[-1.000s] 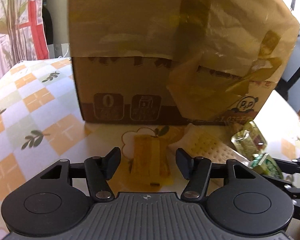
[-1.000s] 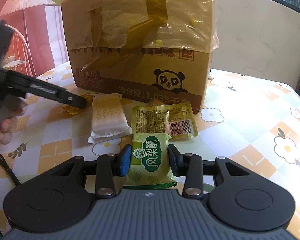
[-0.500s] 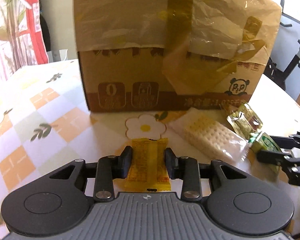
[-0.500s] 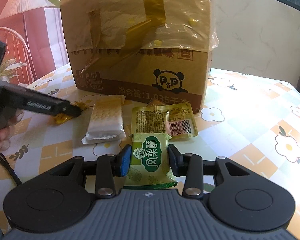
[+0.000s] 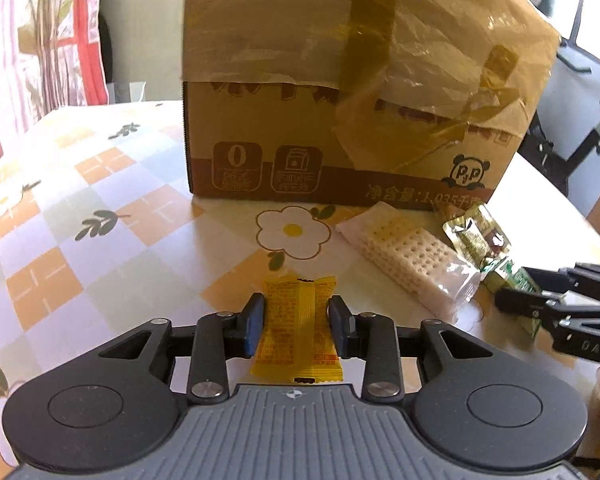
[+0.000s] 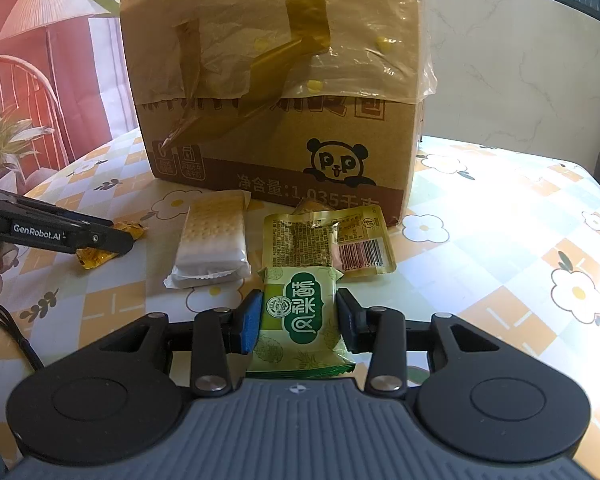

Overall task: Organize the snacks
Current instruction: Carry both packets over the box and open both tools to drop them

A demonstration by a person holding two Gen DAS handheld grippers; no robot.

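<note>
cardboard box top cropped, orange wrapper mostly hidden behind gold packet

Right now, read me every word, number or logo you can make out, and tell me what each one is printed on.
"GenRobot.AI": on the left gripper, arm side.
"P.P": panda logo on the cardboard box.
"净含量:1.035千克": brown band along the box's bottom.
"0": icon on the box's left end.
"凤梨酥": green snack packet in the right gripper.
Yellow snack packet, gold foil packet with barcode: print too small to read.
</note>
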